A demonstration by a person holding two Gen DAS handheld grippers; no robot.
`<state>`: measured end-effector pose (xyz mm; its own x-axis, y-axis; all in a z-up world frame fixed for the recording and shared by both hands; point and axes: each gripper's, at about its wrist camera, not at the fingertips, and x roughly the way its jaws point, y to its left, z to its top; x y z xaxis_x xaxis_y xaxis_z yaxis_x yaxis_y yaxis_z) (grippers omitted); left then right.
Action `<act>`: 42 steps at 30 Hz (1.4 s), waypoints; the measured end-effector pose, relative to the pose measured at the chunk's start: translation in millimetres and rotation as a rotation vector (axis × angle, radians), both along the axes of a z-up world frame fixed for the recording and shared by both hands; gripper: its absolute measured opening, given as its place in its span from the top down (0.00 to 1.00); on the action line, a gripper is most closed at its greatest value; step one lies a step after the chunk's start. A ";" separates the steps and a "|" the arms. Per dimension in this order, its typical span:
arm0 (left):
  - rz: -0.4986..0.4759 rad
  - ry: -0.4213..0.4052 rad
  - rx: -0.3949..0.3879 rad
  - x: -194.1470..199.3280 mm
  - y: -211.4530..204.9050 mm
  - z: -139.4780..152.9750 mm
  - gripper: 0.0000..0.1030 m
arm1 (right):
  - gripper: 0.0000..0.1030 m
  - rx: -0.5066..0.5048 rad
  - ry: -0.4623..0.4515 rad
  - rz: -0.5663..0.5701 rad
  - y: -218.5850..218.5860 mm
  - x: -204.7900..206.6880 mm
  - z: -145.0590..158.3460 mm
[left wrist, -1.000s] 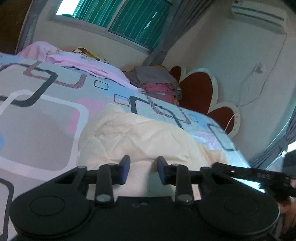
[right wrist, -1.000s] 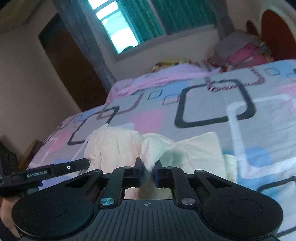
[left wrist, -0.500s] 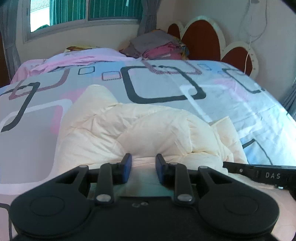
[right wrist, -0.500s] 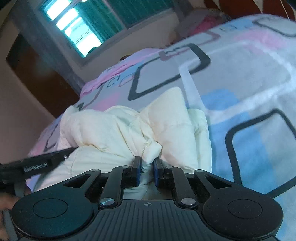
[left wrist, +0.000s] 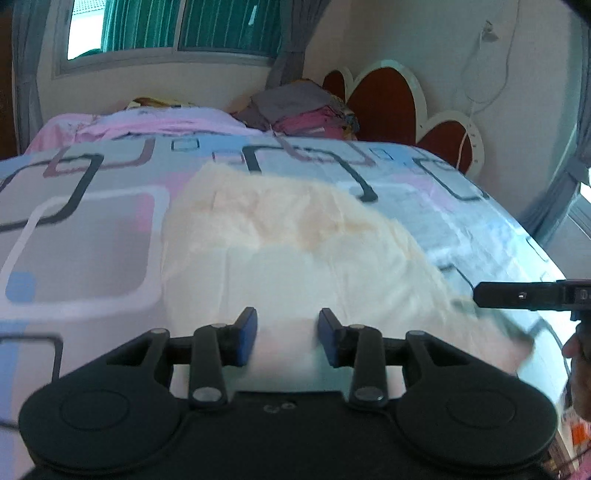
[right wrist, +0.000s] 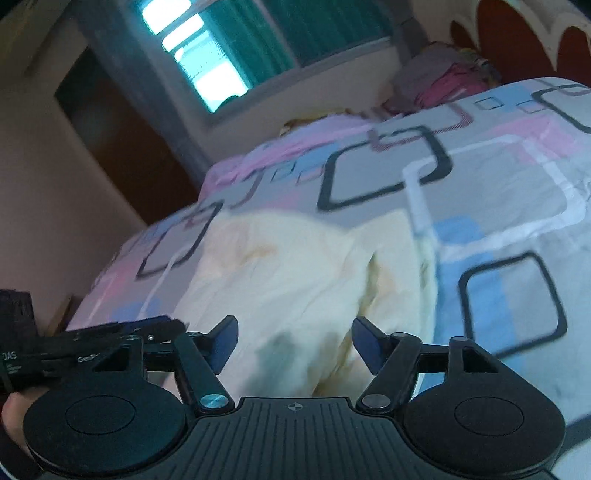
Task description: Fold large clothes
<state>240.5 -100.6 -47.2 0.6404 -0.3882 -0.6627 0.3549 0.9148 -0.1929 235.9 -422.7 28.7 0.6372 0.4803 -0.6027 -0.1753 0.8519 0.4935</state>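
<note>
Both tongs letting go over a cream garment on the bed.

The cream garment (left wrist: 295,254) lies bunched across the middle of both views, on the bed (left wrist: 85,236) with its cover of grey, pink and blue squares. At the bottom centre of the left wrist view the left tongs (left wrist: 288,336) are opening, the cloth showing in the gap but no pad pressing on it. At the bottom centre of the right wrist view the right tongs (right wrist: 293,343) are opening wider, released, with the garment beneath and between the jaws. A pile of folded clothes (left wrist: 303,110) sits at the upper centre by the red headboard (left wrist: 384,99), under the window (left wrist: 166,29).
</note>
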 end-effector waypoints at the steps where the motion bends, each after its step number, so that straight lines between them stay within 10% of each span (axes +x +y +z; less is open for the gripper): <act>1: 0.000 0.003 -0.003 -5.5 2.4 -0.8 0.65 | 0.49 -0.034 0.022 0.006 5.9 -4.2 -1.8; 14: -0.004 0.011 0.169 -25.7 -16.8 -41.5 0.65 | 0.58 -0.228 0.112 -0.023 34.0 -11.4 -67.0; 18: -0.005 0.023 0.109 -25.6 -0.1 -23.8 0.65 | 0.57 -0.242 0.087 -0.034 25.1 -16.1 -38.0; 21: 0.028 -0.064 0.054 -20.1 19.1 -3.2 0.45 | 0.57 -0.190 -0.014 -0.093 7.4 -9.7 -7.1; 31: 0.060 -0.117 0.020 97.6 1.3 12.6 0.58 | 0.57 -0.265 -0.133 -0.029 50.8 101.3 23.1; 42: 0.007 -0.032 0.103 135.4 -59.1 -29.9 0.55 | 0.57 -0.327 0.016 -0.002 50.7 149.5 -56.5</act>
